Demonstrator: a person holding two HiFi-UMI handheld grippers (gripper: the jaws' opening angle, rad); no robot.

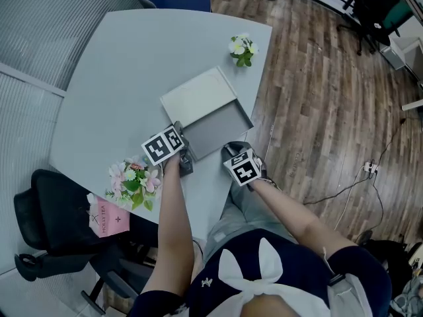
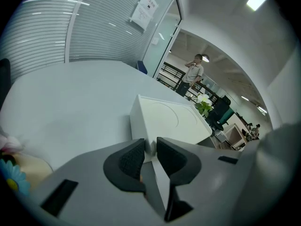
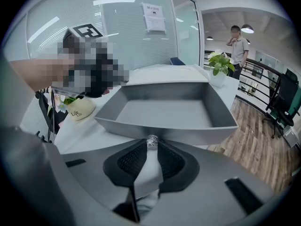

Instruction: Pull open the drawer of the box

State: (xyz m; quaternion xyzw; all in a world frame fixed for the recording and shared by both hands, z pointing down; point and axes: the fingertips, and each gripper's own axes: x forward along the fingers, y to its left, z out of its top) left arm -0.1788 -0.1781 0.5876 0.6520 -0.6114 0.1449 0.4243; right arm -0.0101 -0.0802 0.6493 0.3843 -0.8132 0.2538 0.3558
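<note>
A white box [image 1: 198, 98] lies on the pale table [image 1: 112, 78], and its grey drawer [image 1: 218, 127] stands pulled out toward me. In the left gripper view, my left gripper [image 2: 150, 149] pinches the near corner of the box [image 2: 174, 121]; in the head view the left gripper [image 1: 185, 160] is at the box's front left. My right gripper [image 1: 234, 150] is at the drawer's front. In the right gripper view, the right gripper [image 3: 151, 149] is shut on the small clear knob [image 3: 151, 142] of the empty drawer [image 3: 164, 112].
A small potted plant [image 1: 242, 49] stands at the table's far edge. A flower bunch [image 1: 134, 177] and a pink carton [image 1: 108, 218] sit at the near left, beside a black chair [image 1: 53, 216]. A person [image 3: 237, 41] stands far off on the wooden floor [image 1: 330, 111].
</note>
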